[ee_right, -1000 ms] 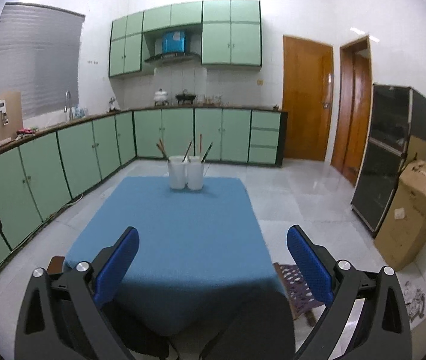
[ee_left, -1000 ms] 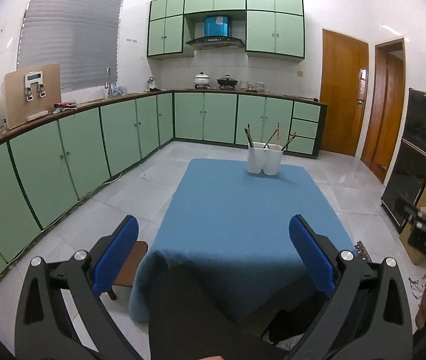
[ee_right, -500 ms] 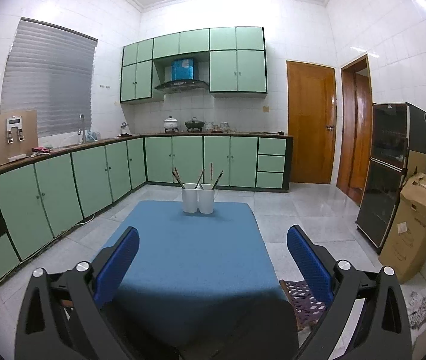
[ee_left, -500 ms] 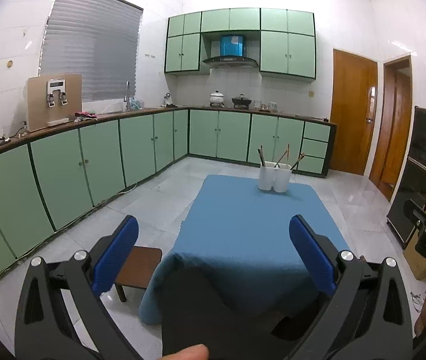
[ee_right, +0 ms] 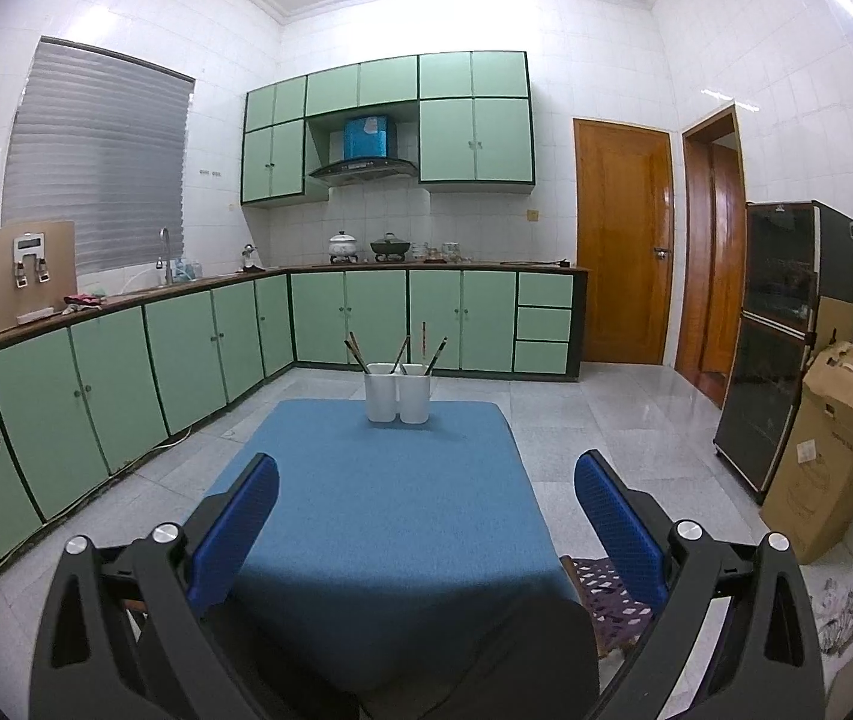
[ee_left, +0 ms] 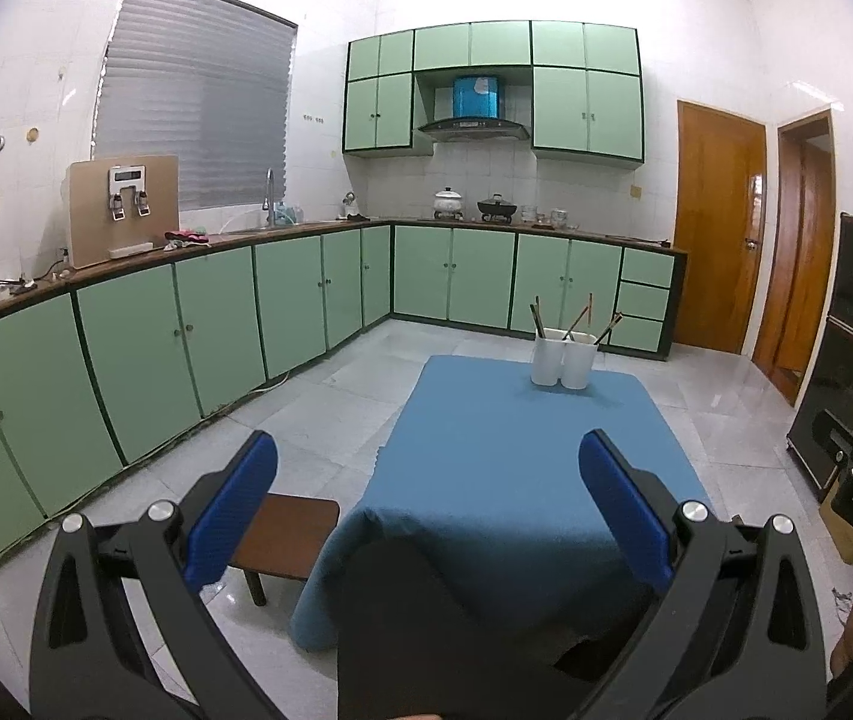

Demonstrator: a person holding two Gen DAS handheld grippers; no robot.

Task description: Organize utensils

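Two white holder cups stand side by side at the far end of a blue-clothed table, with several brown chopsticks sticking out of them. They also show in the right wrist view, chopsticks leaning outward, on the table. My left gripper is open and empty, held above the table's near edge. My right gripper is open and empty, also near the front edge, far from the cups.
Green cabinets with a wooden counter run along the left and back walls. A small brown stool stands left of the table. A black cabinet and a cardboard box stand at the right. Wooden doors lie behind.
Both grippers have risen and tilted upward and pulled back from the table, so the cups look farther away. Both stay open and empty.
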